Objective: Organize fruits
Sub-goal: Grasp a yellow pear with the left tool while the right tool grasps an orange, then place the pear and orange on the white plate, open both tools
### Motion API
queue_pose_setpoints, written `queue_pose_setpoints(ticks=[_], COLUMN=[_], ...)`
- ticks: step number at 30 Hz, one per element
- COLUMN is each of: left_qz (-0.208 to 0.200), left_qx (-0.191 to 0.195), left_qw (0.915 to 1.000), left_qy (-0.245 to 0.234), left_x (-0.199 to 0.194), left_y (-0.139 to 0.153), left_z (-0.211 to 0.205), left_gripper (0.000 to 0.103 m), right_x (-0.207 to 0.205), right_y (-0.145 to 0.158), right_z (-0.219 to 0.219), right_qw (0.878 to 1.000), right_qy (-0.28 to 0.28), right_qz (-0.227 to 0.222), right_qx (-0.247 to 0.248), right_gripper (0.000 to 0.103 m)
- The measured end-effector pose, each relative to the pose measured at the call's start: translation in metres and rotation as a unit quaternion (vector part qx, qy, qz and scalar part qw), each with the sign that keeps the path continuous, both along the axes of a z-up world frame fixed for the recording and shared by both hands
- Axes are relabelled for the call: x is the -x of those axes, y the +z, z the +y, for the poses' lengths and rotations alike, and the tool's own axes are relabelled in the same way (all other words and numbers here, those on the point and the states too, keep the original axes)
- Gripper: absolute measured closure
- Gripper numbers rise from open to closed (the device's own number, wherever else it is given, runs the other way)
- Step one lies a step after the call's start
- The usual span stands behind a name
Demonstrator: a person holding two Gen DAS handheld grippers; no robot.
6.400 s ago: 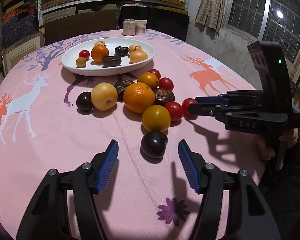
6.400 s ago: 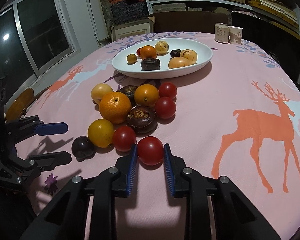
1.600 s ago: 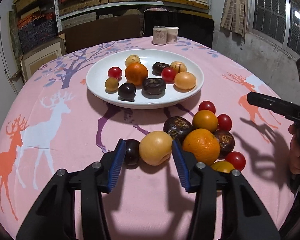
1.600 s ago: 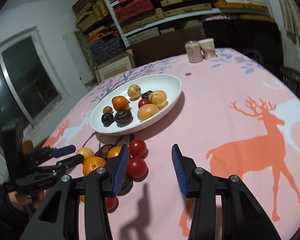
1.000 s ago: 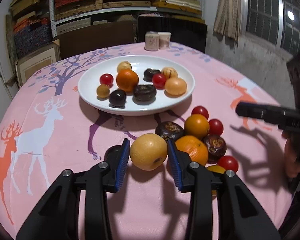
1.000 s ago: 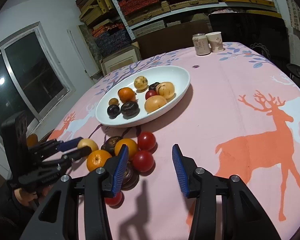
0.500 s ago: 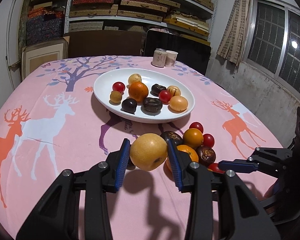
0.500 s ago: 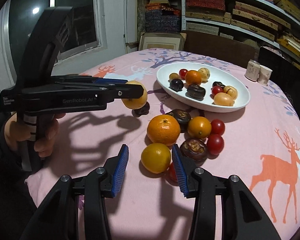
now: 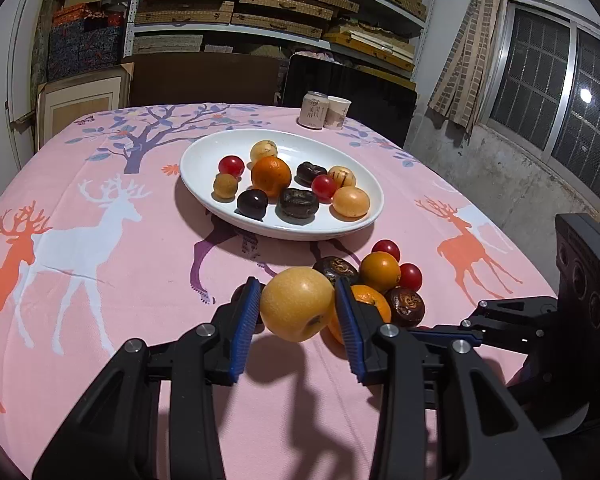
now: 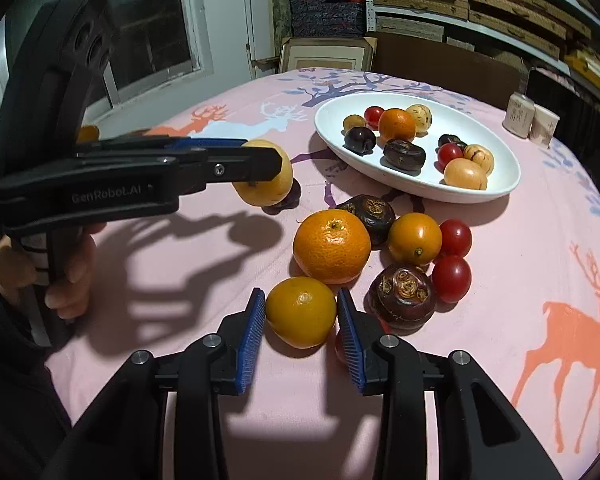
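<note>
Left gripper point(image 9: 296, 320) is clamped on a yellow pear point(image 9: 297, 309), holding it up off the pink tablecloth point(image 9: 100, 300). Right gripper point(image 10: 301, 326) sits low on the cloth, pads either side of a small yellow orange point(image 10: 301, 312); can't tell if it's actually squeezing. The white plate point(image 10: 496, 184) already has a bunch of fruit. Loose big orange point(image 10: 331, 246) and tomatoes point(image 10: 452, 278) sit between grippers and plate.

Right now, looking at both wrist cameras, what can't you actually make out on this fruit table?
- Dark fruit, left wrist view: mostly hidden behind the left gripper finger and the yellow pear it holds.
- Red tomato, right wrist view: nearly covered by the right gripper finger beside the yellow-orange fruit.
- Can and cup labels: too small to read.
- Right gripper's contact with that fruit: unclear.
</note>
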State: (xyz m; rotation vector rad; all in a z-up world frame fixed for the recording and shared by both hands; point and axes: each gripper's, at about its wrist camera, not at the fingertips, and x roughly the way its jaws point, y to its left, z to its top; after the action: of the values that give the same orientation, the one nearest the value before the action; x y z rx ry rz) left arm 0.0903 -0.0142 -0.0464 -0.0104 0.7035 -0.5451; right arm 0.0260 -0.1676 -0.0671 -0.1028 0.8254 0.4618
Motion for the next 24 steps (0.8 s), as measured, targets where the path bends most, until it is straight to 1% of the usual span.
queue_pose_setpoints(ticks=[8, 14, 18, 24], left_qz=[-0.002, -0.009, -0.012, -0.034], left_qx=[0.0, 0.007, 0.004, 0.001], left_qw=[1.0, 0.9999, 0.9999, 0.9994], left_qy=[-0.002, -0.002, -0.004, -0.01], left_x=[0.0, 0.002, 0.003, 0.003], left_y=[-0.001, 0.002, 0.008, 0.027], left_z=[-0.001, 0.0, -0.001, -0.009], left_gripper=[0.065, 0.065, 0.065, 0.065], right_x=[0.001, 0.001, 0.001, -0.006], right_y=[0.005, 0.013, 0.026, 0.056], right_z=[-0.023, -0.038, -0.051, -0.071], right_qw=[0.997, 0.993, 0.99, 0.987], right_qy=[-0.022, -0.032, -0.041, -0.051], right_qz=[-0.003, -0.008, -0.018, -0.047], right_qx=[-0.074, -0.111, -0.13, -0.144], right_gripper=[0.066, 0.066, 0.066, 0.066])
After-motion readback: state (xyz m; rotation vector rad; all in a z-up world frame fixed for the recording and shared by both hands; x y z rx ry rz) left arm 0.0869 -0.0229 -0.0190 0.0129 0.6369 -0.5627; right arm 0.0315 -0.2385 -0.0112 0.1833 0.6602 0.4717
